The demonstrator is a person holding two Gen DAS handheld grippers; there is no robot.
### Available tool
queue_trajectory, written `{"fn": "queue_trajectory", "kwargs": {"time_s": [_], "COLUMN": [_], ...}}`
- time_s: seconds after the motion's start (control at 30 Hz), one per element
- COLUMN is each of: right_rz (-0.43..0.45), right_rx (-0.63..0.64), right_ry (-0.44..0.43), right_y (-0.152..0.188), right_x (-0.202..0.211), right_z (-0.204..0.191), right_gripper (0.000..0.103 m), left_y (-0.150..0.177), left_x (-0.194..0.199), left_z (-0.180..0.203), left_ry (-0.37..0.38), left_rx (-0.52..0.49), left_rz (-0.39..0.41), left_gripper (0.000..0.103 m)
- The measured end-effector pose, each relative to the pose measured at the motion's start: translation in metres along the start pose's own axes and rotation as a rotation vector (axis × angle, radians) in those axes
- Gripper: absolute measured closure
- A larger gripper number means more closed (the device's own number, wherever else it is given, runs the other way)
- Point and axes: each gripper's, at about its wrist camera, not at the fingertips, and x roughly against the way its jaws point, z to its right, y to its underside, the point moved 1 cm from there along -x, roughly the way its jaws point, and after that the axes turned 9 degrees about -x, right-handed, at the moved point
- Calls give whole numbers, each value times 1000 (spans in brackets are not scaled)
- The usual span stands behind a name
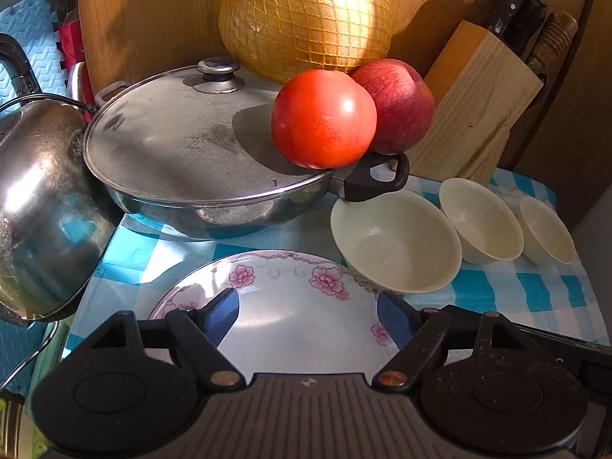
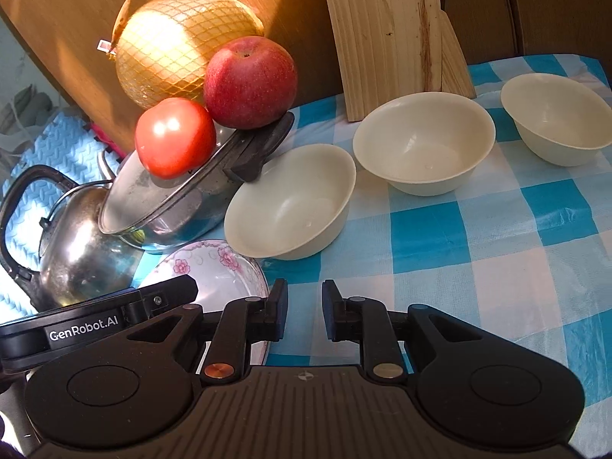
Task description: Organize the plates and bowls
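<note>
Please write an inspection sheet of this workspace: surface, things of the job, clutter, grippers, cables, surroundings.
Surface: blue-white checked cloth.
Job's things: floral plate; three cream bowls in a row, large bowl, middle bowl, small bowl, all empty.
Clutter: tomato and apple resting on lidded pan; netted pomelo; kettle; knife block.
Grippers: left gripper open above plate; right gripper open, empty.
Cables: thin wire beside kettle.
Surroundings: wooden panel behind; blue foam mat.
</note>
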Motion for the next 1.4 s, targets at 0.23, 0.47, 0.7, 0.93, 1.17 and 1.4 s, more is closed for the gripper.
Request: {"fn": "queue_trajectory", "kwargs": {"time_s": [0.23,0.47,0.7,0.93,1.17,1.4], "right_rz": [-5,-70,-117,-140,-141,-134], "right_rx": [-23,5,32,49,91,80], "right_ry": [-15,-56,-49,-39,-52,-78], "right_y": [-6,4,16,29,37,39], "right_x": [-3,-13,-17,-20,-21,-26], "right_z": [5,-9,-12,-11,-18,-17], "right_gripper": [76,75,72,72,86,84], "left_y": [-4,11,35,55,59,48], "left_x": [-4,3,8,-1,-2,-9], "left_z": [-18,-48,-69,-61,-45,-40], "left_ry": [-42,-74,-42,-69,-48,-71], "left_rx": [41,67,126,49,-18,-2], "left_rz": [-2,-22,-71,-110,-65,-82], "left_gripper": [30,31,31,31,26,22]}}
